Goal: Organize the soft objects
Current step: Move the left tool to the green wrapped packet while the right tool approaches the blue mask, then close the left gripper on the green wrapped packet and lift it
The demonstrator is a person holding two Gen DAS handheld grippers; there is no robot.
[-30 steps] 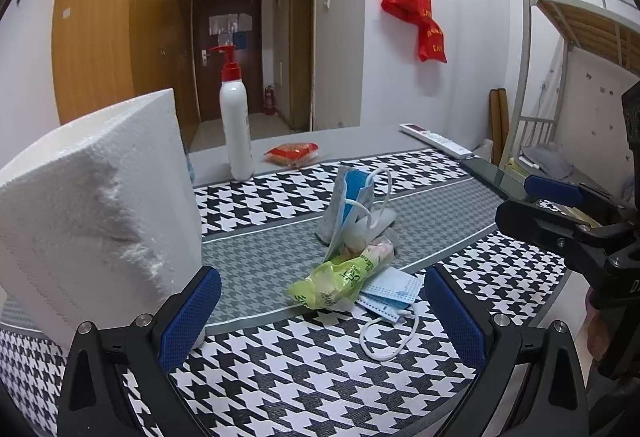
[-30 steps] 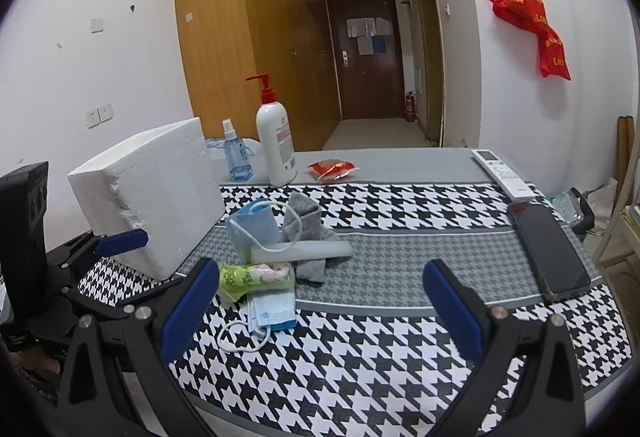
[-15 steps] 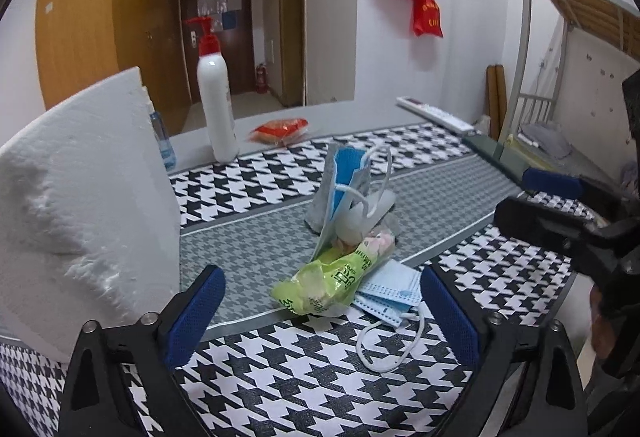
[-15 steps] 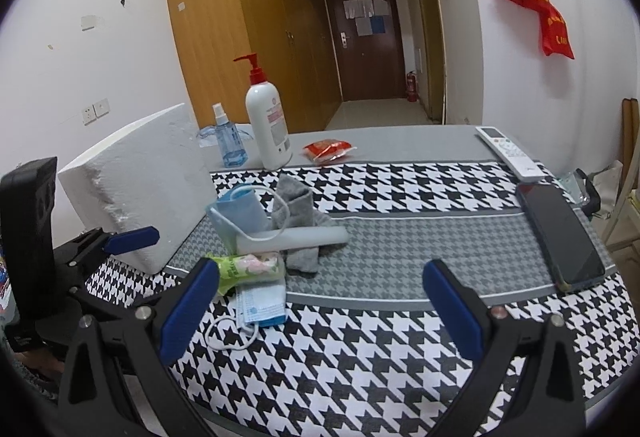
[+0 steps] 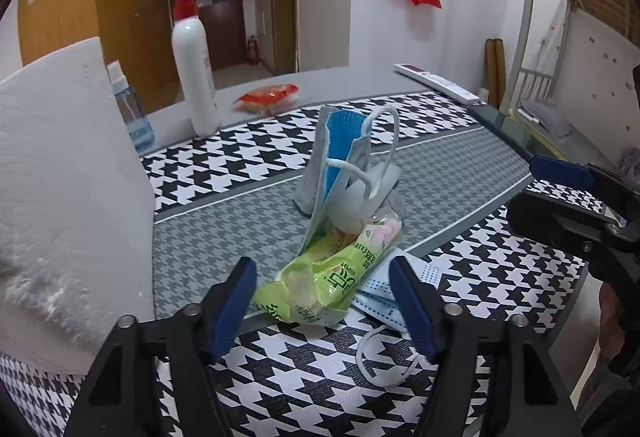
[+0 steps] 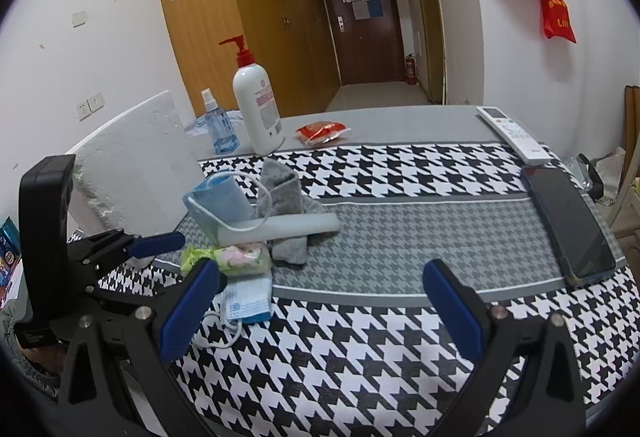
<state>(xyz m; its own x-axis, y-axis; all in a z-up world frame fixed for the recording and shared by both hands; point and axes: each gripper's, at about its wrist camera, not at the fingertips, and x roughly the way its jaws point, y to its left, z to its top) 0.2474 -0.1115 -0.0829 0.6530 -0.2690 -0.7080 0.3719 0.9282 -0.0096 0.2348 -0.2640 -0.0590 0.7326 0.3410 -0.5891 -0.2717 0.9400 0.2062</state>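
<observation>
A pile of soft things lies mid-table: a green tissue pack, a flat blue face mask, a second blue mask propped upright, a grey sock and a pale tube. My left gripper is open, its jaws on either side of the tissue pack's near end, narrower than before. My right gripper is open and empty above the tablecloth, to the right of the pile. It also shows in the left wrist view.
A white foam block stands at the left. A pump bottle, a small spray bottle and a red packet are at the back. A remote and a phone lie at the right.
My left gripper has moved forward to the tissue pack and its jaws have narrowed around it. My right gripper has shifted a little closer to the table.
</observation>
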